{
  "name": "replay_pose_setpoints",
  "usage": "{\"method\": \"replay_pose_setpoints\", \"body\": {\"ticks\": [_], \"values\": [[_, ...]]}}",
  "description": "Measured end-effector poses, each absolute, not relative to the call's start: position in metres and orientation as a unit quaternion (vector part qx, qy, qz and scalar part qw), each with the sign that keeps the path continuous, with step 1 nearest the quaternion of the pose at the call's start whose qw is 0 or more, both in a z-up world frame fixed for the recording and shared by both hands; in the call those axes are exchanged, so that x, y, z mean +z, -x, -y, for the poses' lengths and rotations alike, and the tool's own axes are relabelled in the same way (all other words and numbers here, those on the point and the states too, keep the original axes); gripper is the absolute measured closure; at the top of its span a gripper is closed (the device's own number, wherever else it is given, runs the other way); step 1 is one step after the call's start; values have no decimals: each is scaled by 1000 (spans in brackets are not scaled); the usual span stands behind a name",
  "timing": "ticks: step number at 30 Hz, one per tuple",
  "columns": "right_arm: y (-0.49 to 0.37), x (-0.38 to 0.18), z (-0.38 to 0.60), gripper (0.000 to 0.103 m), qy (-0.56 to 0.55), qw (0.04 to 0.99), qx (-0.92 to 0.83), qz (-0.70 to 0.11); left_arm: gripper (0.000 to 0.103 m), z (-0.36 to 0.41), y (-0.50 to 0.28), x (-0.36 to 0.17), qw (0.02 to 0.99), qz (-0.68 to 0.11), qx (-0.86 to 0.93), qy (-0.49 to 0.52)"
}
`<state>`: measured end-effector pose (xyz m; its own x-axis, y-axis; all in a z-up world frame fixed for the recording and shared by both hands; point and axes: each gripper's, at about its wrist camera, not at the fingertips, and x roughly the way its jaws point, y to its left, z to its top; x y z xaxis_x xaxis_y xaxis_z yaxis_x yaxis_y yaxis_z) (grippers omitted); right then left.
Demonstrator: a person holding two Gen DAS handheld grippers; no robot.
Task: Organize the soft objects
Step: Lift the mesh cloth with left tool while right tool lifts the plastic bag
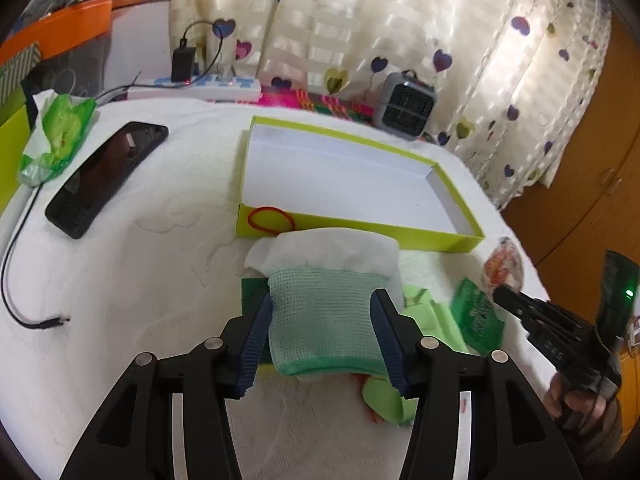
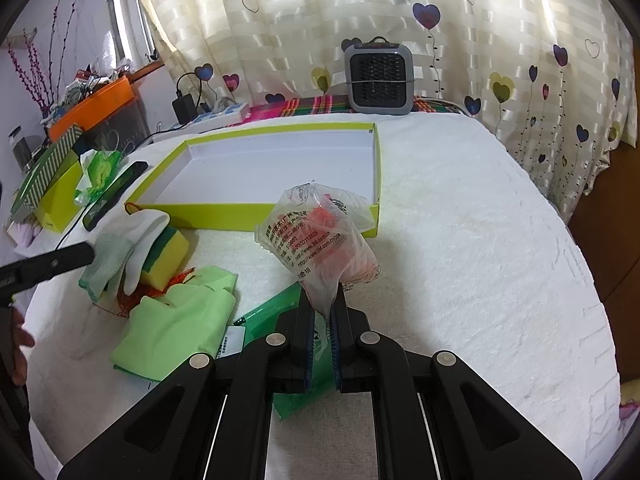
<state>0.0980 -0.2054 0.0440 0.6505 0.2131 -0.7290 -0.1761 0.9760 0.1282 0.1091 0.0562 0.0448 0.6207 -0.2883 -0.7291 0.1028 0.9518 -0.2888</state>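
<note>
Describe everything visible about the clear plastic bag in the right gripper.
The clear plastic bag is thin, crinkled film printed with dark text and a web address. Something red-orange shows inside. It stands upward, pinched at its lower end by the shut right gripper, raised before the yellow-green tray and touching nothing else visible.

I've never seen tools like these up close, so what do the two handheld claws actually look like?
Both claws look alike. The left claw and right claw have matte black angular arms joined by round silver pins, ending in flat fingers faced with ribbed dark blue pads. The left view shows the right claw's black body with a small green light.
</note>
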Motion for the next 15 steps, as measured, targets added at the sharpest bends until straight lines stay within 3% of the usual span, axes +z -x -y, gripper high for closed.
{"method": "replay_pose_setpoints", "body": {"ticks": [4,5,9,15], "values": [[-98,42,204,96,-24,907,110,-407,57,-48,-110,41,893,-427,-108,93],[-98,42,205,96,-24,906,110,-408,68,-47,-110,40,894,-426,-106,90],[-100,40,205,96,-25,905,108,-411,89,-51,-109,40,896,-424,-97,90],[-99,40,204,96,-24,905,108,-411,97,-53,-99,54,906,-393,-124,97]]}}
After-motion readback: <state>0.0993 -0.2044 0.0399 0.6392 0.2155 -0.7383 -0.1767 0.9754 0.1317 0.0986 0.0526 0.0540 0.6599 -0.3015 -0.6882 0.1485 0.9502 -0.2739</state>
